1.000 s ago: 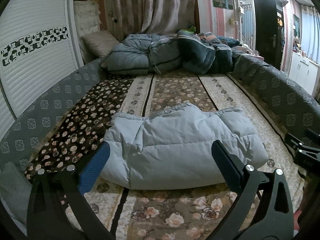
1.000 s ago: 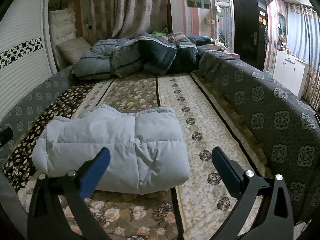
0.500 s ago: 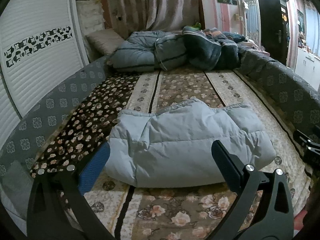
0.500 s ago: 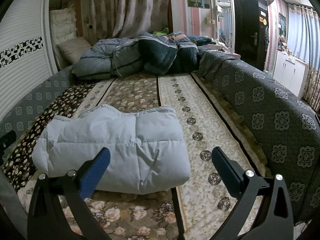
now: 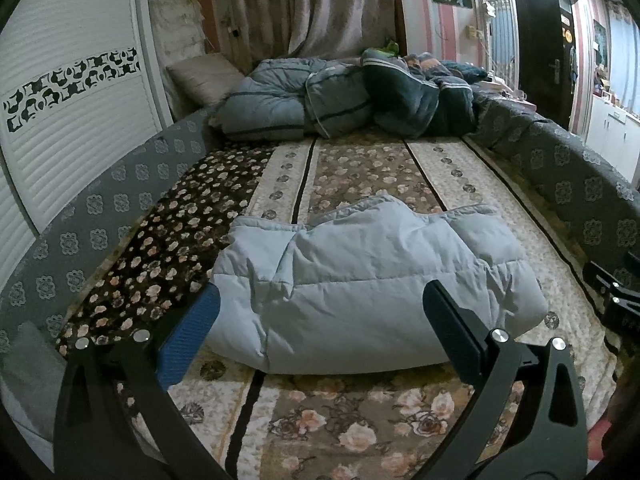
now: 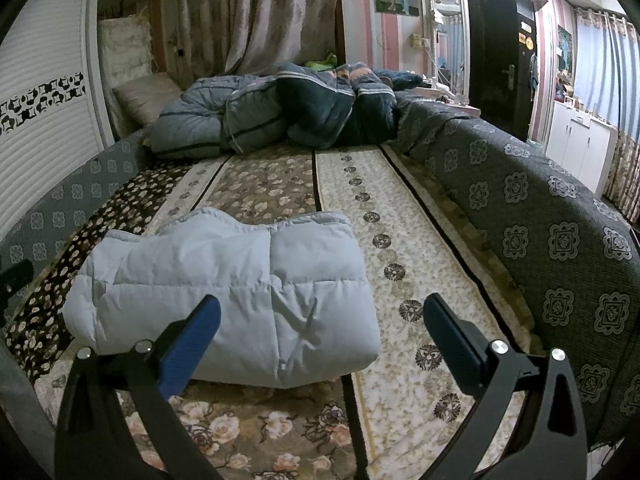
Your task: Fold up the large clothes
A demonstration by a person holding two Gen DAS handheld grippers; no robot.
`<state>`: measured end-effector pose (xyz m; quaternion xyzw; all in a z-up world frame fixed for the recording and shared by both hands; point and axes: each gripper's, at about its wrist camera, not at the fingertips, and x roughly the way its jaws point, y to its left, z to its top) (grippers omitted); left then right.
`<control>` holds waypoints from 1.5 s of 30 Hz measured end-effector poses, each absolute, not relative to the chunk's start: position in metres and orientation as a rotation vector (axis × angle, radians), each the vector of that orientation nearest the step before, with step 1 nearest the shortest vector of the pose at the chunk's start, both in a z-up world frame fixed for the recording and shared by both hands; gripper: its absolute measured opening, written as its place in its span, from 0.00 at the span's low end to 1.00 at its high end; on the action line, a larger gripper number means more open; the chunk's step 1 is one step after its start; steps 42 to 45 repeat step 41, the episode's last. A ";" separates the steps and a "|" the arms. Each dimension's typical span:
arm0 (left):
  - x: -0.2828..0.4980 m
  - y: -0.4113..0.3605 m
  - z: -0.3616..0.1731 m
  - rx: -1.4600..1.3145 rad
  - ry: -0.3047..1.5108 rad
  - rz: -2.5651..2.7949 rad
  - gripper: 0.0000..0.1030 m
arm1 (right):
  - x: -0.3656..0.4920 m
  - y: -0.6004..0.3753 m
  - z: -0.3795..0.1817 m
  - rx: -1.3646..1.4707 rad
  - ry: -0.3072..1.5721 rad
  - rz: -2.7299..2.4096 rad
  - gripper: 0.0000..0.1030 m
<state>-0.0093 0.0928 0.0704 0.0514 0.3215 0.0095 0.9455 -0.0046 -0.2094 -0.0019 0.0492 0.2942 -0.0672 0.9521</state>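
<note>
Although it looks bulky, the pale blue padded jacket [image 5: 372, 284] is probably light, soft and springy, so it would squash under a pinch and puff back if let go. It lies folded into a thick bundle on the flowered bed cover [image 5: 360, 168], just ahead of the left tool [image 5: 320, 320] and ahead and to the left of the right tool [image 6: 320, 322]. Both tools stand wide open with nothing between their jaws, clear of the cloth. The shell looks smooth and may slip, so I judge the best hold is deep on a quilted seam or a doubled edge, near the bundle's near corners, rather than on the rounded puffy middle.
</note>
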 end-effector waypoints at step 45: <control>-0.014 0.091 0.066 0.124 0.645 0.044 0.97 | -0.005 -0.204 -0.004 0.105 0.606 -0.134 0.98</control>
